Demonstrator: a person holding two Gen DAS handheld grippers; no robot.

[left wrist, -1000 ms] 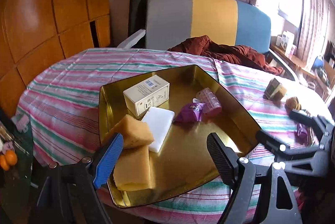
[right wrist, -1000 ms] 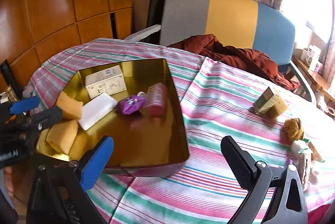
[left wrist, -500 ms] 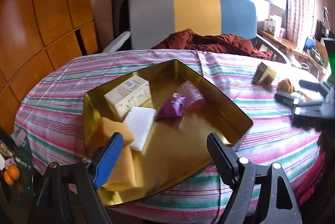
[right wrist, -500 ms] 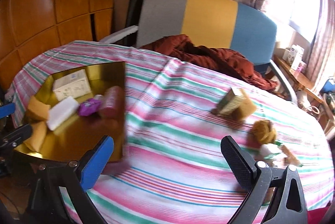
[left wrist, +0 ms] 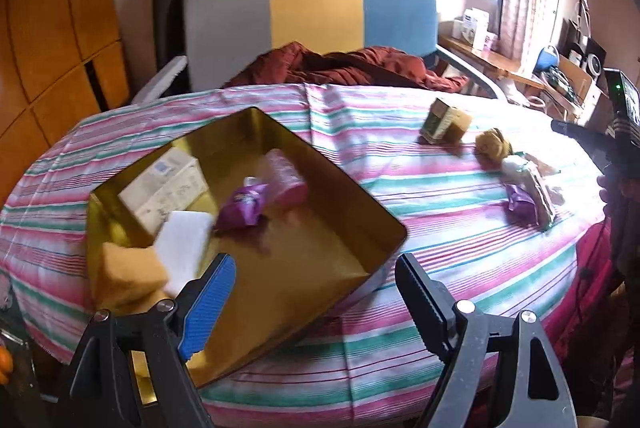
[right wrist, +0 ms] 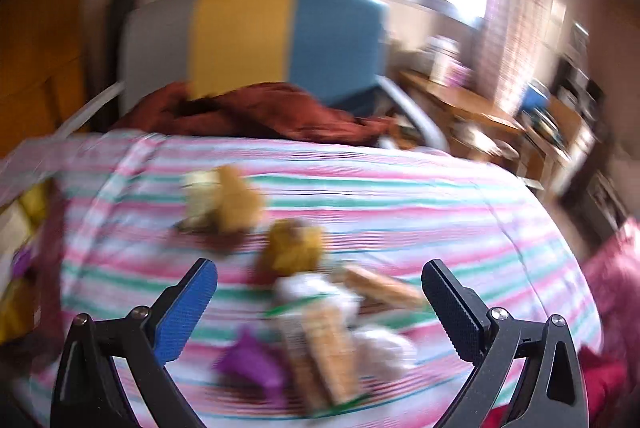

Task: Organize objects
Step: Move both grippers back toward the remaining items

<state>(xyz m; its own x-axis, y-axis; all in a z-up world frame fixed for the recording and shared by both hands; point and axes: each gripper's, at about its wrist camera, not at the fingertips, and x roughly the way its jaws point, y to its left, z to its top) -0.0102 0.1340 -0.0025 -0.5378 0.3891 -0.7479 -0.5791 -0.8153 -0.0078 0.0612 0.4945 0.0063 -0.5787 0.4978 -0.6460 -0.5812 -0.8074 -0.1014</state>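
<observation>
A gold tin tray [left wrist: 362,202] on the striped table holds a white box [left wrist: 166,188], a white block [left wrist: 182,248], an orange sponge [left wrist: 128,274], a purple packet [left wrist: 242,206] and a pink roll [left wrist: 286,176]. My left gripper [left wrist: 314,290] is open and empty at the tray's near edge. My right gripper [right wrist: 320,302] is open and empty above a blurred pile: a wrapped biscuit pack [right wrist: 328,336], a purple packet [right wrist: 250,362] and a brown furry lump [right wrist: 294,246]. A green box with a sponge [right wrist: 218,198] lies farther back. These also show in the left wrist view, the box [left wrist: 444,120] and pack [left wrist: 530,188].
A grey, yellow and blue chair [left wrist: 312,12] stands behind the table with a dark red cloth [left wrist: 344,66] on its seat. A cluttered wooden shelf [left wrist: 504,62] runs under the window at the right. Wooden panels [left wrist: 48,40] line the left wall.
Both grippers have swung to the right. The right gripper moved from beside the tray to over the pile of loose items. Both stay open and empty.
</observation>
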